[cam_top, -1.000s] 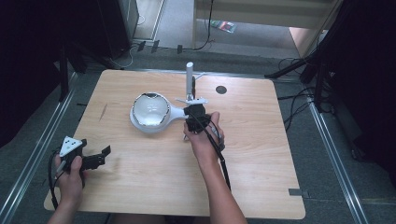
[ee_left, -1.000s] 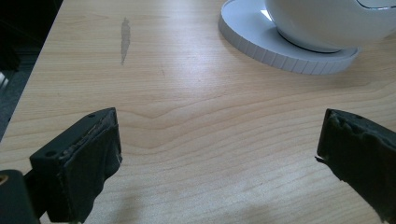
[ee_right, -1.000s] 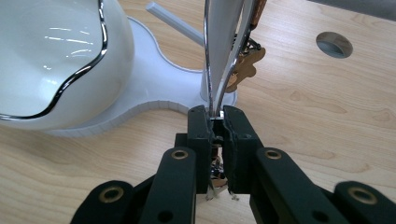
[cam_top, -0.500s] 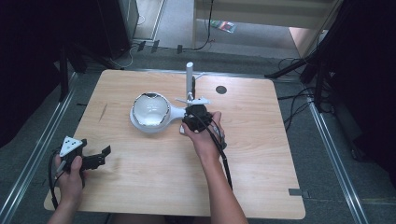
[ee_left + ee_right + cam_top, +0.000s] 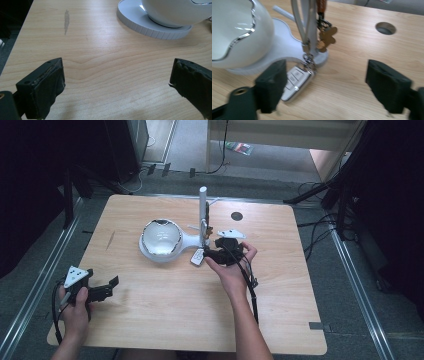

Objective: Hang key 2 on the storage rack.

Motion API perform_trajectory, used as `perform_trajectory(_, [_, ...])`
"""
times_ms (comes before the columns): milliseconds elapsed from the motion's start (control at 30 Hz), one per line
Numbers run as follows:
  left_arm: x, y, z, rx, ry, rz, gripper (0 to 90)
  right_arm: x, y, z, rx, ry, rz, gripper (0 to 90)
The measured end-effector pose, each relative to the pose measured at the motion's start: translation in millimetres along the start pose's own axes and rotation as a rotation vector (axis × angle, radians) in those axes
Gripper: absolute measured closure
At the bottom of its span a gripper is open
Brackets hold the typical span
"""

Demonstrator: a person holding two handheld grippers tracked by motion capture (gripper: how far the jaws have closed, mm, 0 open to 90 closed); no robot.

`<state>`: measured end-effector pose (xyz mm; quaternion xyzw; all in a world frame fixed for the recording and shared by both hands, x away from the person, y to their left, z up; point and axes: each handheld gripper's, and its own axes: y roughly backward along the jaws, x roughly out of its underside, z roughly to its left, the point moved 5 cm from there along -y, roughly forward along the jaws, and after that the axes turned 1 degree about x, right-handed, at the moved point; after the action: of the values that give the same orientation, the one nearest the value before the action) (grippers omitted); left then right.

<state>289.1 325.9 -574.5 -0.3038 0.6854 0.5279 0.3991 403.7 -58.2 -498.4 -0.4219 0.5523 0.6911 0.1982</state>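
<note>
The car key fob point(image 5: 295, 81) lies flat on the desk point(image 5: 165, 320) at the foot of the white stand point(image 5: 308, 27), lower left of the right gripper view, tethered by its ring. It looks light, hard and slick — best pinched across its long edges. The right hand-held gripper point(image 5: 334, 87) has just been opening and holds nothing; its left jaw sits just beside the fob. The left hand-held gripper point(image 5: 117, 82) gapes empty, well apart.

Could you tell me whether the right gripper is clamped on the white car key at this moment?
No: in the right gripper view the right gripper has its jaws wide apart, and the car key lies on the table, ungripped.
</note>
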Motion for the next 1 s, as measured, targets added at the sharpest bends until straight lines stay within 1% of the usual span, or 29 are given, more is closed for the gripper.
perform_trajectory(33, [0.0, 0.0, -0.1, -0.001, -0.001, 0.0, 0.2, 3.1, 2.0, -3.8, 0.01, 0.012, 0.015, 5.6])
perform_trajectory(67, [0.0, 0.0, -0.2, -0.001, -0.001, 0.001, 0.2, 4.6, 2.6, -5.5, 0.01, 0.016, 0.025, 1.6])
perform_trajectory(100, [0.0, 0.0, -0.2, -0.002, -0.002, 0.001, 0.2, 6.1, 3.4, -7.1, 0.005, 0.018, 0.034, 0.0])
perform_trajectory(133, [0.0, 0.0, -0.2, -0.002, -0.002, 0.001, 0.1, 7.2, 4.6, -8.7, -0.005, 0.013, 0.032, 0.0])
perform_trajectory(167, [0.0, -0.1, -0.3, -0.002, -0.002, 0.0, 0.1, 7.2, 4.6, -8.7, -0.005, 0.013, 0.032, 0.0])
perform_trajectory(200, [0.0, -0.2, -0.4, -0.004, -0.002, -0.001, 0.2, 9.5, 8.1, -12.5, -0.019, -0.001, 0.02, 0.0])
perform_trajectory(300, [0.0, -0.3, -0.5, -0.004, -0.005, -0.002, 0.2, 14.3, 12.0, -19.5, 0.012, 0.008, 0.01, 0.0])
perform_trajectory(400, [0.0, -0.3, -0.6, -0.005, -0.005, -0.003, 0.2, 17.5, 14.0, -23.4, 0.018, 0.006, 0.009, 0.0])
perform_trajectory(433, [0.0, -0.3, -0.5, -0.004, -0.004, -0.003, 0.2, 21.1, 17.1, -28.3, 0.026, 0.017, -0.001, 0.0])
perform_trajectory(533, [0.0, -0.2, -0.5, -0.005, -0.008, 0.0, 0.2, 26.1, 21.1, -34.9, 0.037, 0.02, -0.003, 0.0])
perform_trajectory(600, [0.0, -0.2, -0.5, -0.005, -0.008, 0.001, 0.2, 29.7, 24.0, -39.8, 0.04, 0.018, -0.007, 0.0])
perform_trajectory(633, [0.0, -0.2, -0.5, -0.006, -0.008, 0.0, 0.2, 29.7, 24.0, -39.8, 0.04, 0.018, -0.007, 0.0])
perform_trajectory(667, [0.0, -0.2, -0.6, -0.006, -0.008, -0.001, 0.2, 33.9, 27.2, -44.2, 0.044, 0.014, -0.017, 0.0])
perform_trajectory(700, [0.0, -0.2, -0.6, -0.006, -0.008, -0.001, 0.2, 33.9, 27.2, -44.2, 0.044, 0.014, -0.017, 0.0])
perform_trajectory(833, [0.1, -0.2, -1.0, -0.007, -0.01, 0.001, 0.2, 42.9, 33.3, -52.6, 0.059, 0.006, -0.033, 0.0])
perform_trajectory(867, [0.1, -0.3, -1.0, -0.007, -0.01, 0.001, 0.2, 47.3, 35.5, -56.5, 0.067, 0.003, -0.034, 0.0])
perform_trajectory(1000, [0.1, -0.1, -1.1, -0.006, -0.011, 0.001, 0.2, 52.7, 39.6, -62.2, 0.07, -0.009, -0.038, 0.0])
